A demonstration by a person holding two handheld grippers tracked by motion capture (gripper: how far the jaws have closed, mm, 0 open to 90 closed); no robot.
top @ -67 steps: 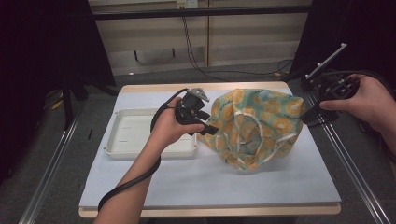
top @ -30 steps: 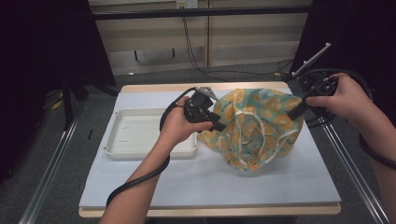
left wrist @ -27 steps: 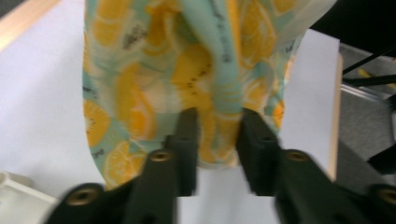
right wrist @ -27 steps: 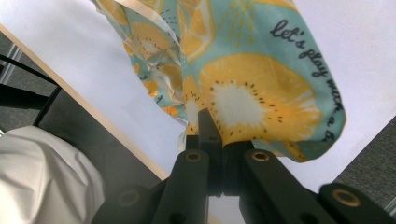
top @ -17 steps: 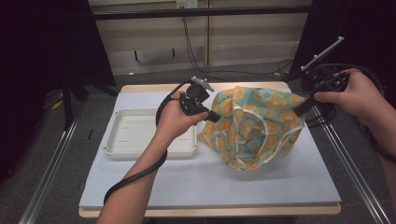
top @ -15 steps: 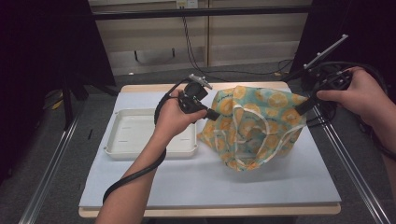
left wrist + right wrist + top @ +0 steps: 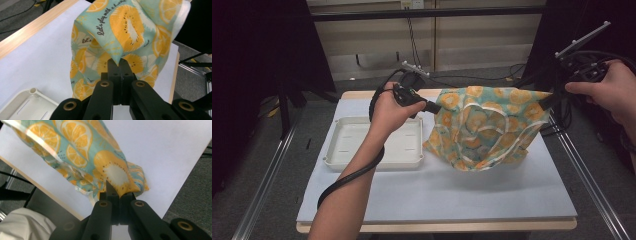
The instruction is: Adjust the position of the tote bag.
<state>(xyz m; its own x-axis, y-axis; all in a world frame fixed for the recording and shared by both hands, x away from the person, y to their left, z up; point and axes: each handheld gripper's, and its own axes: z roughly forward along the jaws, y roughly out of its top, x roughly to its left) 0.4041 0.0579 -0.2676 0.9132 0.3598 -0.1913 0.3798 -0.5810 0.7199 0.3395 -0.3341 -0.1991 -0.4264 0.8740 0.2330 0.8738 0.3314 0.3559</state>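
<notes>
A teal cloth with orange fruit slices [image 7: 484, 127] hangs stretched between my two grippers above the white table mat, its lower folds resting on the mat. My left gripper [image 7: 434, 107] is shut on the cloth's left top corner [image 7: 117, 58]; its jaws closed onto it within the last second. My right gripper [image 7: 546, 101] is shut on the right top corner [image 7: 120, 191]. In both gripper views the black jaws meet with a tip of the cloth pinched between them.
A white shallow tray [image 7: 342, 150] lies on the mat to the left of the cloth, its corner also in the left gripper view [image 7: 27, 100]. The table's wooden edge [image 7: 437, 226] runs along the front. Metal rails [image 7: 587, 175] flank the table, and cables trail behind.
Both hands have risen and drawn apart, lifting the cloth's top edge off the table and stretching it out. The left gripper took hold of its corner.
</notes>
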